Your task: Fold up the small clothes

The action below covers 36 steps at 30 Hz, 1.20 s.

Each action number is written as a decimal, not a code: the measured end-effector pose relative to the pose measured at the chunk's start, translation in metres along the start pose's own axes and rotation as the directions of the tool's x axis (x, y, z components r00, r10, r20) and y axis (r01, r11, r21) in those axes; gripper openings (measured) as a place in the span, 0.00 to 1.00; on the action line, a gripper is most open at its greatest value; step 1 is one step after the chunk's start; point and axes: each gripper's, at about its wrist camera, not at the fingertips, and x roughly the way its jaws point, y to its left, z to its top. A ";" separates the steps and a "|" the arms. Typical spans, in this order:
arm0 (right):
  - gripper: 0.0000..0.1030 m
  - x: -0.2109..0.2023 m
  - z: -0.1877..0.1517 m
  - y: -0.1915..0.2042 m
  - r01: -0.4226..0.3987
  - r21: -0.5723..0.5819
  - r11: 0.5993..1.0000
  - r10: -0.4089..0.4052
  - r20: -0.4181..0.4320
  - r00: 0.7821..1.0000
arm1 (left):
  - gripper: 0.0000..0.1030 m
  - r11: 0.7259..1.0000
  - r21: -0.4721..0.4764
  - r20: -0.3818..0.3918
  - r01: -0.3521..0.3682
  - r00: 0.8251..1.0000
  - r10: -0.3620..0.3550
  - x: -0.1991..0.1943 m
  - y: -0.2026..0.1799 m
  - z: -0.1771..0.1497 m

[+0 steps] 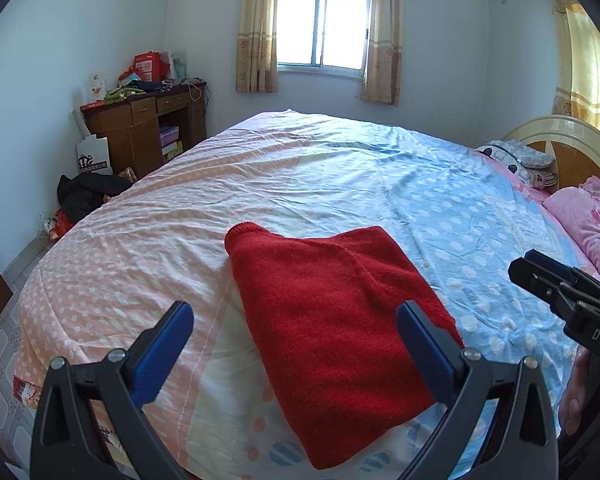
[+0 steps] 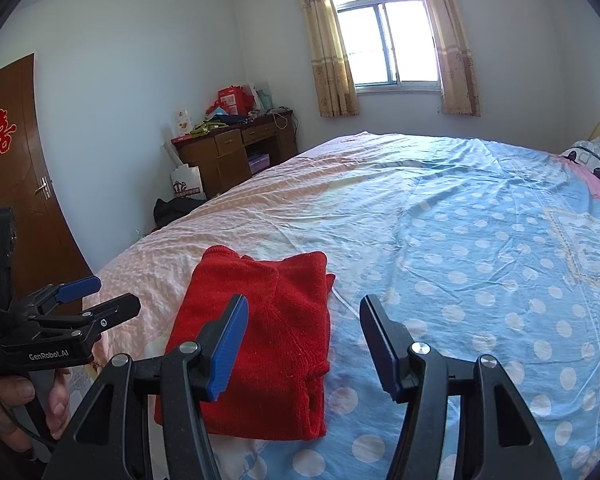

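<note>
Black-framed left tool [image 1: 296,316] and right tool [image 2: 304,312], blue ribbed pads, silver screws (white "GenRobot.AI" lettering), bare skin.

Daylight enters through the white-framed glass window [image 1: 322,28], which is overexposed, so nothing outside shows. The room is bright. The wrinkled pink and blue dotted bedsheet [image 1: 340,184] carries soft, shallow shadows in its folds. Both fisheye views bend strongly at the edges, with dark corners. Focus is sharp, without motion blur.
</note>
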 end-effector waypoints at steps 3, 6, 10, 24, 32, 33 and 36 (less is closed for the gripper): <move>0.58 -0.001 0.000 0.000 0.002 0.001 1.000 -0.002 0.009 1.000 | 1.00 1.000 0.011 0.010 0.002 1.000 -0.002 -0.002 -0.001 0.000; 0.58 -0.006 0.000 0.002 0.005 0.002 1.000 -0.006 0.034 0.999 | 1.00 1.000 0.019 0.020 0.002 1.000 -0.003 -0.004 -0.003 0.002; 0.58 -0.014 0.003 0.002 0.010 0.005 1.000 -0.010 0.074 0.997 | 1.00 1.000 0.015 0.024 0.015 1.000 -0.015 -0.007 -0.003 0.003; 0.58 -0.021 0.005 0.001 -0.003 0.010 1.000 0.002 0.108 0.994 | 1.00 0.999 0.020 0.044 -0.044 0.998 0.043 -0.009 -0.002 0.006; 0.58 -0.018 0.003 0.005 -0.011 -0.001 1.000 0.011 0.095 0.995 | 1.00 0.996 -0.025 0.061 -0.091 0.994 0.093 -0.012 0.020 0.012; 0.58 -0.018 0.003 0.005 -0.012 -0.002 1.000 0.012 0.093 0.996 | 1.00 0.995 -0.027 0.065 -0.095 0.993 0.097 -0.013 0.021 0.012; 0.58 -0.017 0.002 0.007 -0.015 -0.007 1.000 0.016 0.092 0.996 | 1.00 0.992 -0.020 0.094 -0.128 0.987 0.129 -0.015 0.022 0.010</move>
